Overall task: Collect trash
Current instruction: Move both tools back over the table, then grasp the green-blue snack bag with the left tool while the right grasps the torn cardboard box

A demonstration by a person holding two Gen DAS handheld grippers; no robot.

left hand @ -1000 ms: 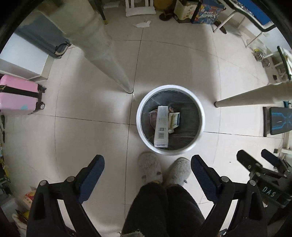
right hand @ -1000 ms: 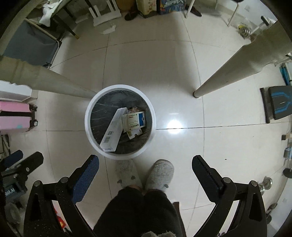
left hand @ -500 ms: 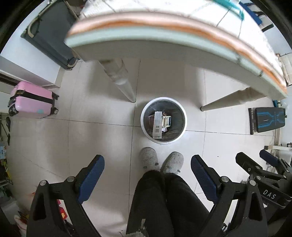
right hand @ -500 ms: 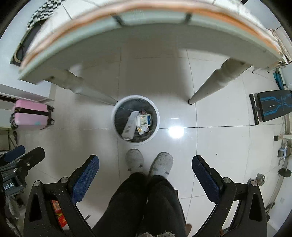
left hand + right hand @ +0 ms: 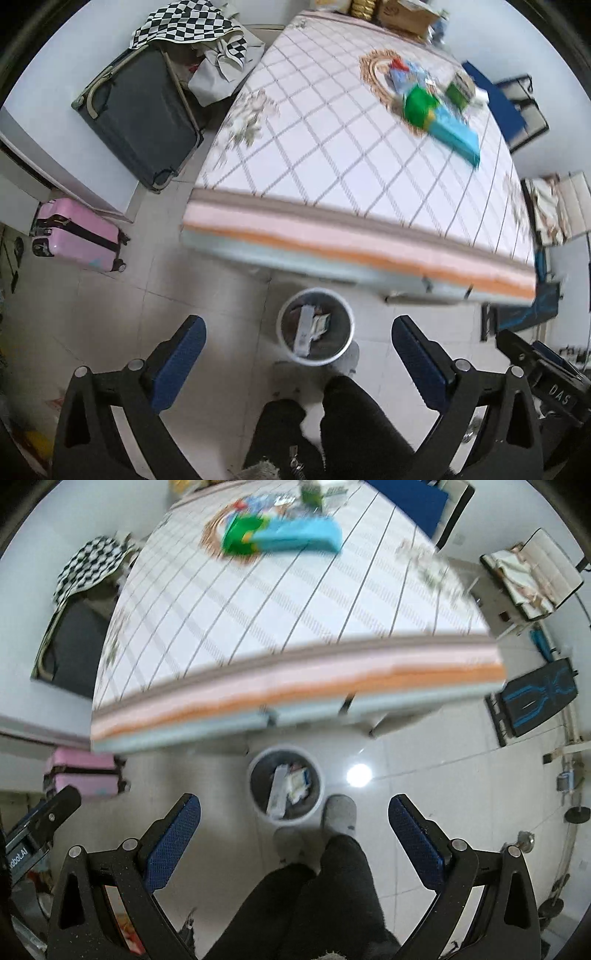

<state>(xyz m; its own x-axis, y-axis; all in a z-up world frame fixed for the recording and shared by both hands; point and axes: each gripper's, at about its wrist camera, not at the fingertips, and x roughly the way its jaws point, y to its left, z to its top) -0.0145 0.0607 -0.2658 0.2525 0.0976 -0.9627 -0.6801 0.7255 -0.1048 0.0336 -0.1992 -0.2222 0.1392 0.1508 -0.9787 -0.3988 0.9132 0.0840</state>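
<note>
The bench (image 5: 332, 147) with its checked cloth fills the upper part of both views, and the remaining trash sits at its far end: a green packet (image 5: 419, 105) touching a long teal box (image 5: 456, 134). On the floor just below the near edge stands the white bin (image 5: 315, 326), already holding a long white carton and other scraps. Both the left hand-held gripper (image 5: 297, 354) and the right hand-held gripper (image 5: 294, 830) are spread wide and carry nothing, so the next reach is probably best aimed across the teal box's narrow width, squarely, since it lies well apart from them.
</note>
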